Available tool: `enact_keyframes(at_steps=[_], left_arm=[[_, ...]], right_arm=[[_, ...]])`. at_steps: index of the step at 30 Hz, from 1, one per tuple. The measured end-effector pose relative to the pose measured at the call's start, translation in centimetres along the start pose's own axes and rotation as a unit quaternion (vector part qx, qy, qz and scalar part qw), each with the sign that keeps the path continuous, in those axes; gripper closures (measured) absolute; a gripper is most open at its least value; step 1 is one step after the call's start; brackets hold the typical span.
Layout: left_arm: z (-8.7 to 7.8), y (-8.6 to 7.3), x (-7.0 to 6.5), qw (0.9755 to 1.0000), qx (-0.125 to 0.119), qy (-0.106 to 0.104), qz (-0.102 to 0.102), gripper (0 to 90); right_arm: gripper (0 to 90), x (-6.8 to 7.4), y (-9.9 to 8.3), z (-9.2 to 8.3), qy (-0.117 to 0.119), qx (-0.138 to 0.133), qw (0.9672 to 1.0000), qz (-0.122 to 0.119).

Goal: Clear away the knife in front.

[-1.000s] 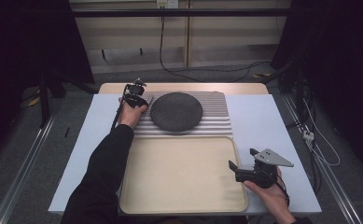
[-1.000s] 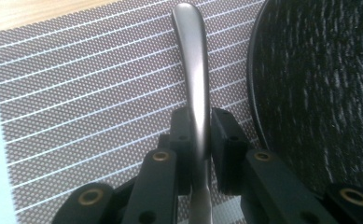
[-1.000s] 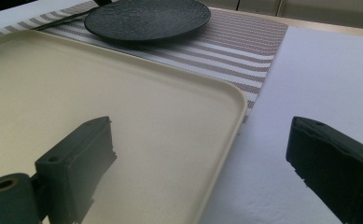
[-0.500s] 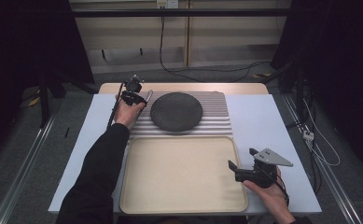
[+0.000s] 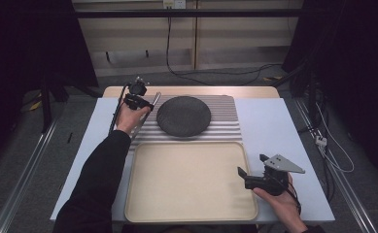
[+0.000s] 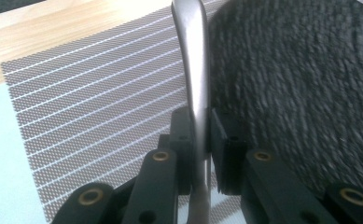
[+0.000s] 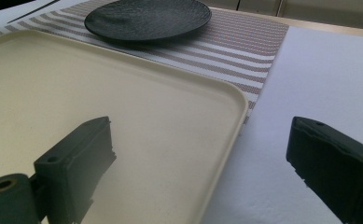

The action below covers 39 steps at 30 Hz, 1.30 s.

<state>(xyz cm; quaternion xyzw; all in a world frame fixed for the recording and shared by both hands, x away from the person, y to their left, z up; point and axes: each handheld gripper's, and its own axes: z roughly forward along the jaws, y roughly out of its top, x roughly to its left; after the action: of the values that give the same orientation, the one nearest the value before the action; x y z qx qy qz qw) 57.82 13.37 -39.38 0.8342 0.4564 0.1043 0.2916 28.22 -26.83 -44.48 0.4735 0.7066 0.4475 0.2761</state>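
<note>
Right tongs (image 5: pixel 249 171) spread wide over the cream tray's (image 5: pixel 186 213) near right rim; beyond, left tongs (image 5: pixel 142 103) pinching a metal utensil handle (image 6: pixel 194 79) above the striped mat (image 5: pixel 225 124), dark plate (image 5: pixel 183 115) just beside them.

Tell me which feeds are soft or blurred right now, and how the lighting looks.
Left gripper view: the black plate is smeared, the metal utensil handle in the left hand-held gripper fairly sharp with a pale sheen. Right gripper view: the near jaws of the right hand-held gripper are soft, the cream tray clear. High view: table evenly lit, surroundings dark.
</note>
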Motion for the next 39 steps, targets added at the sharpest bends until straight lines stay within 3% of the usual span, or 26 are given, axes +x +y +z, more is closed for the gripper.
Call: enact_keyframes(at_steps=[8,28,33,39], left_arm=[[-1.2,-0.6,-0.9,0.9999,-0.003,-0.014,0.002,79.9],[-4.6,-2.2,-4.3,0.9980,-0.011,-0.043,0.044,79.9],[-5.1,-2.8,-5.3,0.9978,-0.007,-0.038,0.053,79.9],[-5.9,-3.4,-6.3,0.9981,-0.002,-0.038,0.049,79.8]], right_arm=[[7.1,0.0,0.0,-0.1,0.000,-0.002,1.0000,-0.001],[7.1,0.2,0.1,-0.1,0.000,-0.002,1.0000,-0.004],[7.1,0.3,0.2,0.0,0.001,-0.002,1.0000,-0.006],[7.1,0.3,0.2,0.0,0.001,-0.001,1.0000,-0.008]])
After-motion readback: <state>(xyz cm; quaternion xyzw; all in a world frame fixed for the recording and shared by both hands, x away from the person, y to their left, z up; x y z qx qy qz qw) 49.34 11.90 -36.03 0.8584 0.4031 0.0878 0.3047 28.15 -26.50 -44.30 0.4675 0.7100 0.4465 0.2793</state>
